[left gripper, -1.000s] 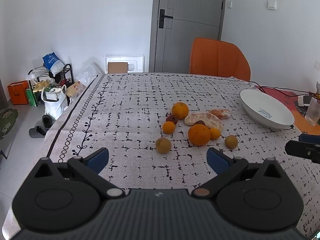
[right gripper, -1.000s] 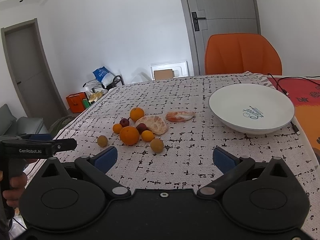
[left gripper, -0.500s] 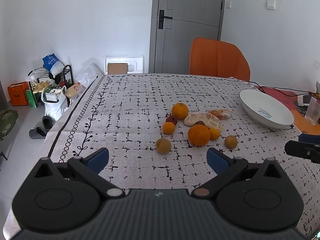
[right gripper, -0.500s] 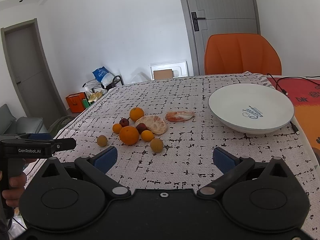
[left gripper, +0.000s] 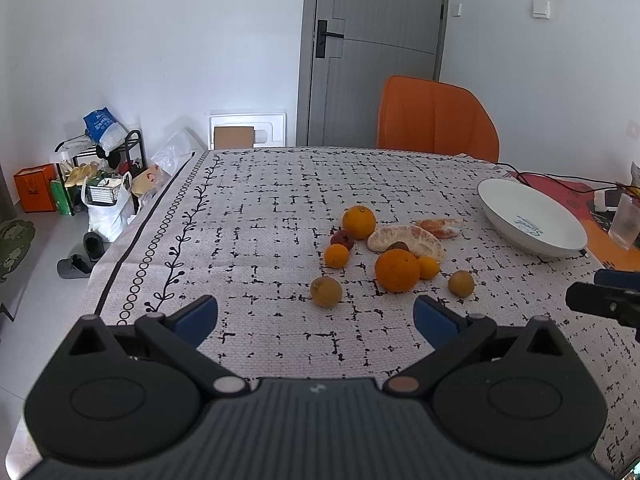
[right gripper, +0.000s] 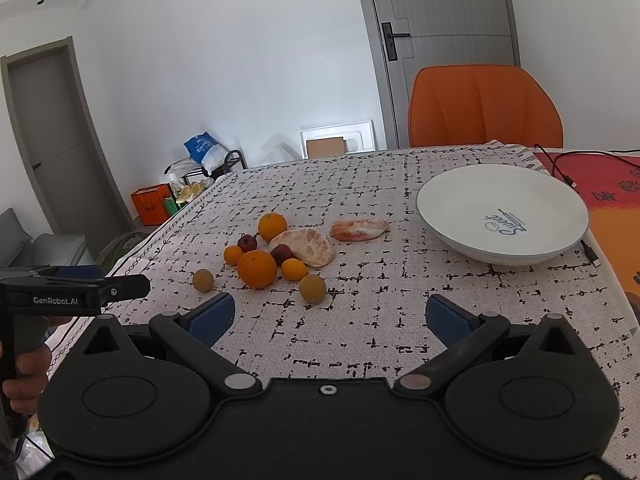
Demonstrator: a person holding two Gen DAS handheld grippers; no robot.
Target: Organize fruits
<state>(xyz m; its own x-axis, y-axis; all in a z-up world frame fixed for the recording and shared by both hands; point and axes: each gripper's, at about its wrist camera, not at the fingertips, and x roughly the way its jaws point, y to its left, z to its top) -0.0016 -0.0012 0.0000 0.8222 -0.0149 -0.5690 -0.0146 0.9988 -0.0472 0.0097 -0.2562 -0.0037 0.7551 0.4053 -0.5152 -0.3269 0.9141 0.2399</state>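
A cluster of fruit lies mid-table: a large orange point(left gripper: 397, 271) point(right gripper: 257, 269), a second orange point(left gripper: 359, 222) point(right gripper: 272, 227), small tangerines point(left gripper: 336, 255), two brownish round fruits point(left gripper: 326, 291) point(right gripper: 312, 288), dark red fruits point(right gripper: 247, 243) and peeled citrus pieces point(left gripper: 404, 238) point(right gripper: 359, 229). An empty white bowl point(left gripper: 532, 222) point(right gripper: 502, 212) sits to the right. My left gripper point(left gripper: 316, 318) is open and empty, just short of the fruit. My right gripper point(right gripper: 330, 316) is open and empty, also short of it.
The table carries a white cloth with black marks point(left gripper: 260, 216). An orange chair point(left gripper: 436, 120) stands at the far side. A cable point(right gripper: 560, 168) and red mat lie right of the bowl. Bags and a rack point(left gripper: 100, 168) stand on the floor at left.
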